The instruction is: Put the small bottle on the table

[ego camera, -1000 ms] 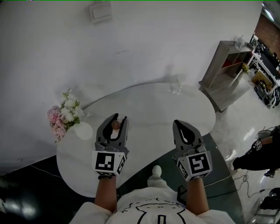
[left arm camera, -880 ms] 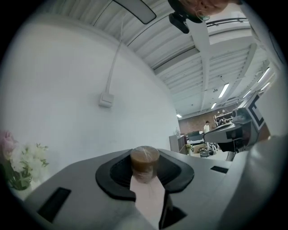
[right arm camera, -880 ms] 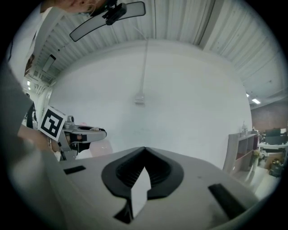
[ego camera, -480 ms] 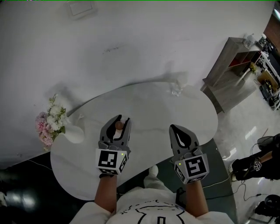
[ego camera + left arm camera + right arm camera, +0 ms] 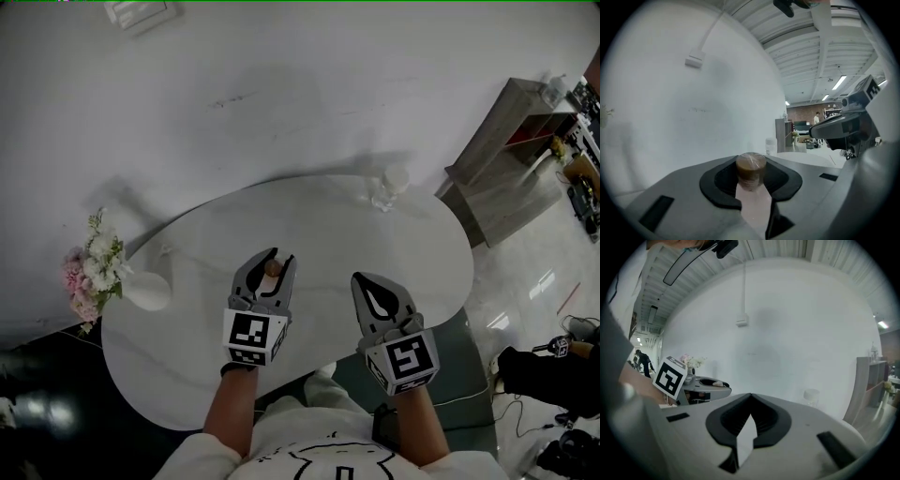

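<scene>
**White, brown, grey and pink**

The table (image 5: 337, 225) is white. Above it the small bottle (image 5: 273, 269) has a brown cap, and the left gripper (image 5: 270, 260) is grey, its cube patterned in black-and-white squares. Pink and white flowers (image 5: 86, 272) sit at the table's left edge.

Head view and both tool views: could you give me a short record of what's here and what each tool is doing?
Left tool: closed on a small bottle with a brown cap, over the table
Right tool: jaws together, nothing between them
Surface: white oval table; whether the bottle touches it cannot be told
Table's left end: white vase with pink and white flowers
Table's far edge: clear jar with a white lid
Beyond the table, right: grey shelf unit
</scene>
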Demonstrator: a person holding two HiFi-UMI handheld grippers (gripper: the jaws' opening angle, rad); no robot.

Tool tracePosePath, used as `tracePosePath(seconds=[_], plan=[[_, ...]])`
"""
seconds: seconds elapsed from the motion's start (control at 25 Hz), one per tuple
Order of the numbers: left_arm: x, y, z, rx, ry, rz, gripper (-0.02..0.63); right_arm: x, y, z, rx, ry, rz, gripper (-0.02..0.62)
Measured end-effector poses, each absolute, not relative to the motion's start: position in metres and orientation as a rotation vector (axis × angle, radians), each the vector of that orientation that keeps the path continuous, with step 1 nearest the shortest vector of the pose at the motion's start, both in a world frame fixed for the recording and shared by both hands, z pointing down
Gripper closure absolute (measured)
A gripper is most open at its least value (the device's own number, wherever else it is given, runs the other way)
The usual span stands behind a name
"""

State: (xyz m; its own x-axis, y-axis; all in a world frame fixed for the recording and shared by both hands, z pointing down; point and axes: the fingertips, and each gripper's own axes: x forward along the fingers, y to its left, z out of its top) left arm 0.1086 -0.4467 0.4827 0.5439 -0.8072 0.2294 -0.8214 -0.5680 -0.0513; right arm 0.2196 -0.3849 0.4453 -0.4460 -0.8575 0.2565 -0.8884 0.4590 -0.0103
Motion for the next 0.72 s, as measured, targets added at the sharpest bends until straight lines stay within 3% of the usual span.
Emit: tracePosePath(seconds=[0.72], plan=[[0.146, -0.488, 0.566, 2.615, -1.326, 0.511, 0.486, 0.219, -0.428, 0.487, 1.441, -2.478, 0.321, 0.601]])
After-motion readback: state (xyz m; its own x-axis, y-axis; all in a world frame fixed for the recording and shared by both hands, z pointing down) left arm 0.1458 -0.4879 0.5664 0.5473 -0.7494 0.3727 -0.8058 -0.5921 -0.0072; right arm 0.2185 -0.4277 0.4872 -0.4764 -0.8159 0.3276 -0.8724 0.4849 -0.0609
